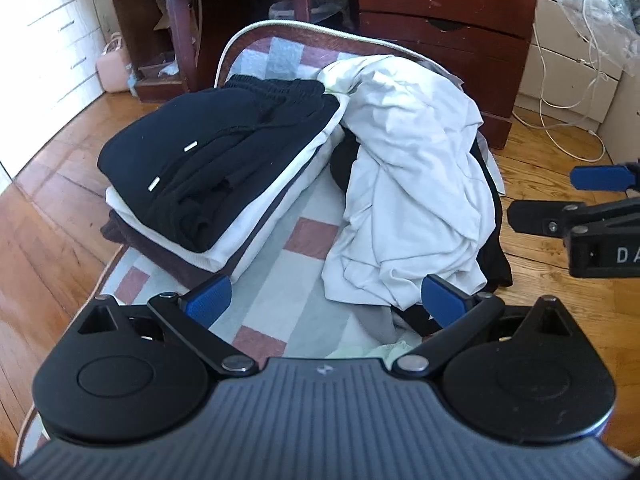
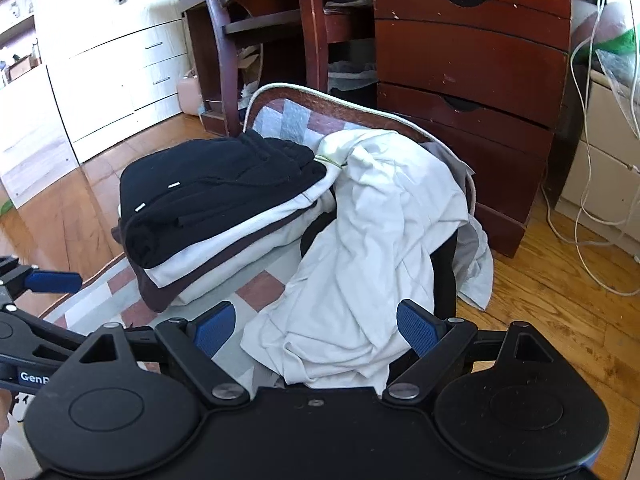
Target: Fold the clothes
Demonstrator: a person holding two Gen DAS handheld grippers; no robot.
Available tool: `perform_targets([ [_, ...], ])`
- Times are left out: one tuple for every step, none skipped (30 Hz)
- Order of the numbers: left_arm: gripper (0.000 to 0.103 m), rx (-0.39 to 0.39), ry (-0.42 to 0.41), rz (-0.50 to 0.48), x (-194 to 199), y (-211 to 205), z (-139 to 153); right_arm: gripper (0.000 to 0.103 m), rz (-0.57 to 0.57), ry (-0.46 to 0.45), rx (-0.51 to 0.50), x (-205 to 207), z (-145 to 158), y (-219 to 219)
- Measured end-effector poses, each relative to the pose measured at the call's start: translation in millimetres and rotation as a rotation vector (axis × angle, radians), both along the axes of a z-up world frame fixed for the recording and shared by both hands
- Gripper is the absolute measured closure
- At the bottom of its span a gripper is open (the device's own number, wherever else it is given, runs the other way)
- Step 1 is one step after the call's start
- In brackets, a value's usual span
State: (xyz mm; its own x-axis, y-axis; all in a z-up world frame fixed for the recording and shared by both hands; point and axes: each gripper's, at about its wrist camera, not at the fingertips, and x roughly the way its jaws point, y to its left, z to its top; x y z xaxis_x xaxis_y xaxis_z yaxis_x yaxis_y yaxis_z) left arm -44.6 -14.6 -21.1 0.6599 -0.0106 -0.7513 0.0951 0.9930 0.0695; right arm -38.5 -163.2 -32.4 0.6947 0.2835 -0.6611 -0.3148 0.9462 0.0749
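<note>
Both tongs spread wide, gripping nothing. Left tongs (image 1: 326,300) hover over the checked grey, white and pink rug (image 1: 296,264), just short of the near hem of the crumpled white cotton garment (image 1: 412,184). Right tongs (image 2: 316,330) hang directly over that same hem, blue pads (image 2: 416,328) straddling the loose fabric.

Task items: the white garment sits unfolded on the right side of the rug, heaped over something dark. Folded stack (image 1: 224,184) sits on the left, touching the heap at the far end: black drawstring sweatpants (image 1: 212,152) on top, a white layer and a dark brown layer below.

Risks, as I read them:
- Multiple layers are bunched at the hem. A pinch there likely grabs two or more plies, so the garment lifts as a wad instead of opening flat.
- A dark garment (image 1: 492,256) is buried under the white one, and grey and pale green pieces (image 1: 380,328) lie at the near edge. These can snag and get dragged up with the lift.
- The white heap leans on the stack's far corner. Pulling sideways toward the left could shove or topple the folded pile.
- Free rug area is small, only the strip between stack and heap. Spreading there may overlap the stack or spill onto the wooden parquet floor (image 1: 560,320).
- Can't tell which part is collar or sleeve, so there's a risk of a bad grab point.
</note>
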Motion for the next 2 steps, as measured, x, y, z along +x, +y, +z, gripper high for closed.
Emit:
perform_targets([
  [0.000,0.000,0.003,-0.003,-0.4,-0.2,-0.2,0.012,-0.002,-0.004,-0.005,-0.5,0.0,-0.2],
  [0.000,-0.004,0.006,-0.005,-1.0,0.4,-0.2,0.012,-0.005,-0.007,-0.010,-1.0,-0.1,-0.4],
])
